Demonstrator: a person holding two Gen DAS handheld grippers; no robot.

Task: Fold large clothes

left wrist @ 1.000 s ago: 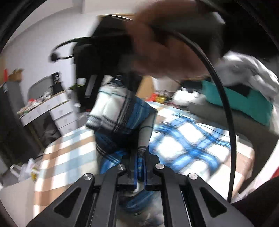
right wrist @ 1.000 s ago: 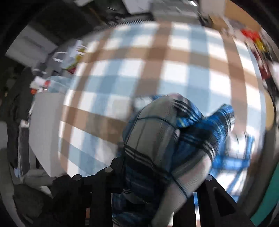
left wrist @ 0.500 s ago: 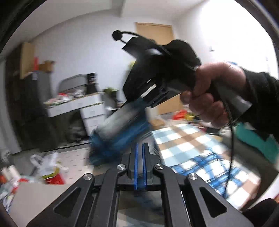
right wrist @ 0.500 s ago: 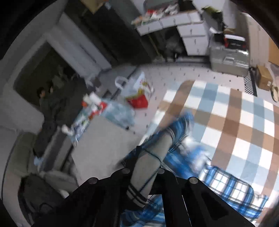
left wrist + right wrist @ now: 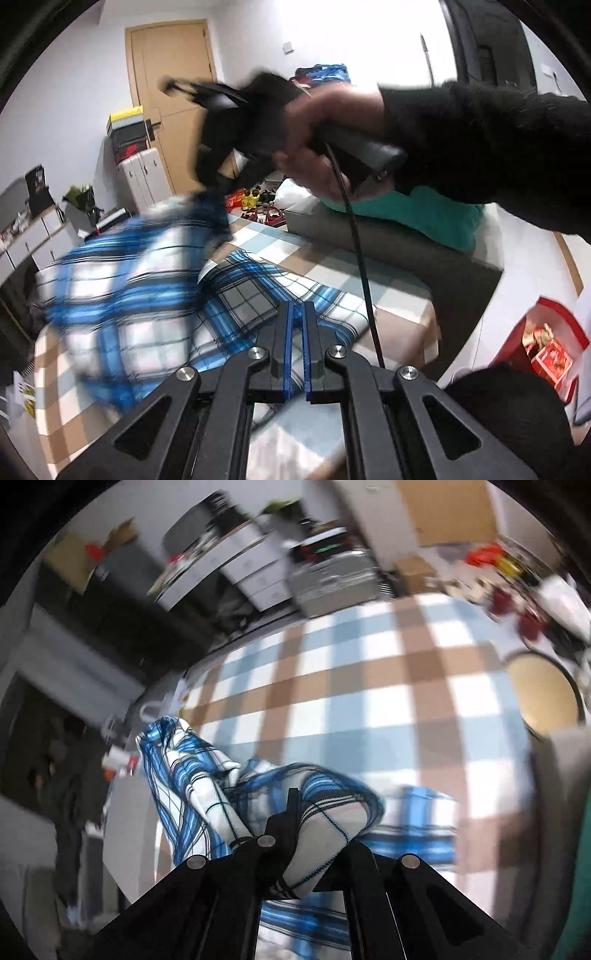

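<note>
A blue, white and black plaid shirt (image 5: 122,291) hangs blurred in the air over a table with a brown, blue and white checked cloth (image 5: 399,295). Part of the shirt lies flat on that cloth. A hand in a black sleeve holds my right gripper (image 5: 214,181) above it, shut on the shirt's upper edge. In the right wrist view the shirt (image 5: 192,775) bunches around my right gripper (image 5: 291,812) and wraps its fingers. My left gripper (image 5: 297,332) is low over the flat part, pads together, and I see no cloth rising from between them.
A grey sofa (image 5: 388,251) with a teal cushion (image 5: 436,214) runs along the table's far side. A red bag (image 5: 543,343) sits at the right, with shoes (image 5: 258,206) by the wooden door (image 5: 170,92). Also nearby are a round wooden stool (image 5: 543,694) and white drawers (image 5: 255,572).
The right gripper has swung sideways with the shirt, which now trails from it over the table. The left view has turned toward the door and sofa. Cloth no longer sticks up between the left pads.
</note>
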